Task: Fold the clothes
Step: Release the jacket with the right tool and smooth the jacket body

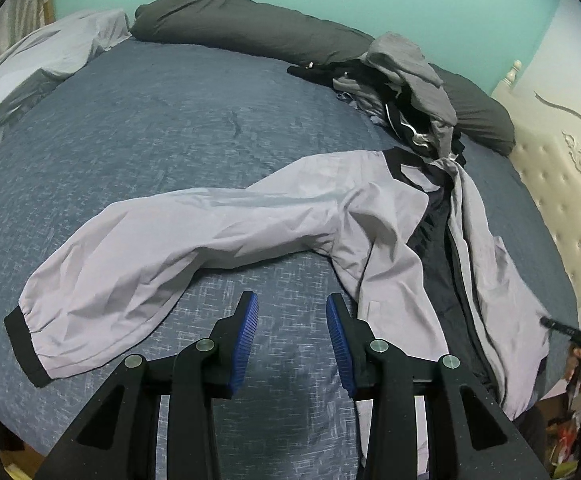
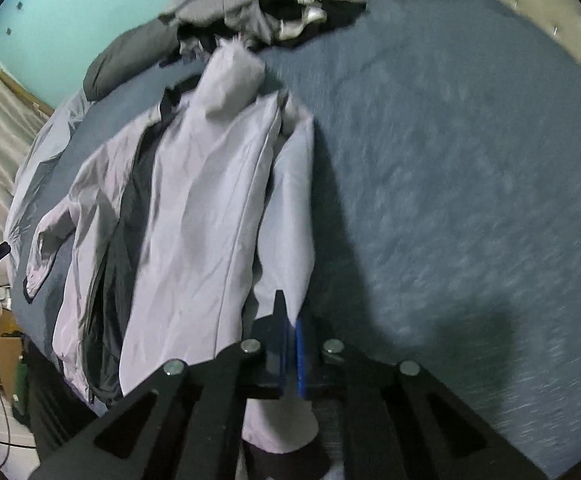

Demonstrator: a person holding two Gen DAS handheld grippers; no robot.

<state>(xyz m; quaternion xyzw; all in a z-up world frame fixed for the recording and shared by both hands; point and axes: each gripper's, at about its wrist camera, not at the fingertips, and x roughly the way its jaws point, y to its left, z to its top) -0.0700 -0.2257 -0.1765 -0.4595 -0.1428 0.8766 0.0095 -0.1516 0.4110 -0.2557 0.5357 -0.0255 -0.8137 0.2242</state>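
Note:
A light grey jacket [image 1: 250, 224] with black cuffs and dark lining lies open on the blue bed sheet [image 1: 150, 128]. One sleeve stretches left, ending in a black cuff [image 1: 22, 340]. My left gripper [image 1: 292, 320] is open and empty, hovering over the sheet just below that sleeve. My right gripper [image 2: 290, 328] is shut on the jacket's other sleeve [image 2: 286, 208], near its black cuff, lifting it over the jacket body [image 2: 194, 208]. The right gripper also shows in the left wrist view [image 1: 570, 332] at the far right.
A pile of grey and black clothes [image 1: 406, 92] sits at the far side of the bed, in front of a long dark pillow [image 1: 250, 28]. A pale duvet [image 1: 38, 64] lies at the far left. A cream padded headboard [image 1: 562, 184] is at the right.

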